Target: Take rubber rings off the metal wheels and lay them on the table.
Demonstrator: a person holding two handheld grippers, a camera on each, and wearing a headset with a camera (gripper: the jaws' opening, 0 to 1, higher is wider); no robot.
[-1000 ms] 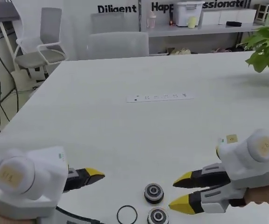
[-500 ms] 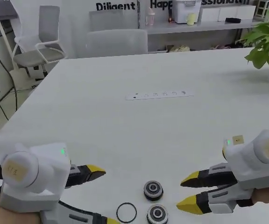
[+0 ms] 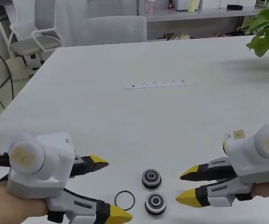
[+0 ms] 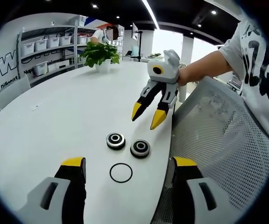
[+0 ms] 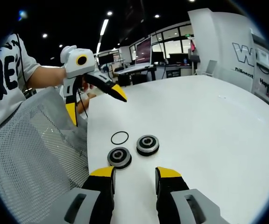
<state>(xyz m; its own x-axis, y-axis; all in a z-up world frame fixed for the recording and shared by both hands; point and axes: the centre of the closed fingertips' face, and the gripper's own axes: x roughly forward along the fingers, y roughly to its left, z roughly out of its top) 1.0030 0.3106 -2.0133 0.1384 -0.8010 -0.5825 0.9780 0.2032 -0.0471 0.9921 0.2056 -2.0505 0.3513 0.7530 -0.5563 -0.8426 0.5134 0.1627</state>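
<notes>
Two metal wheels with dark rims sit near the table's front edge, one farther and one nearer. To their left a loose black rubber ring lies flat on the table. My left gripper is open wide, left of the ring, and holds nothing. The right gripper is open just right of the wheels, touching nothing. The left gripper view has the ring between my jaws and the wheels beyond. In the right gripper view, the wheels lie just ahead and the ring beyond.
A white power strip lies mid-table. A potted plant stands at the far right corner. Office chairs stand behind the table. A mesh chair back is close to the table's front edge.
The head view has tilted down, so the left gripper's lower jaw now shows. Both grippers stay open. The wheels and the ring have not moved.
</notes>
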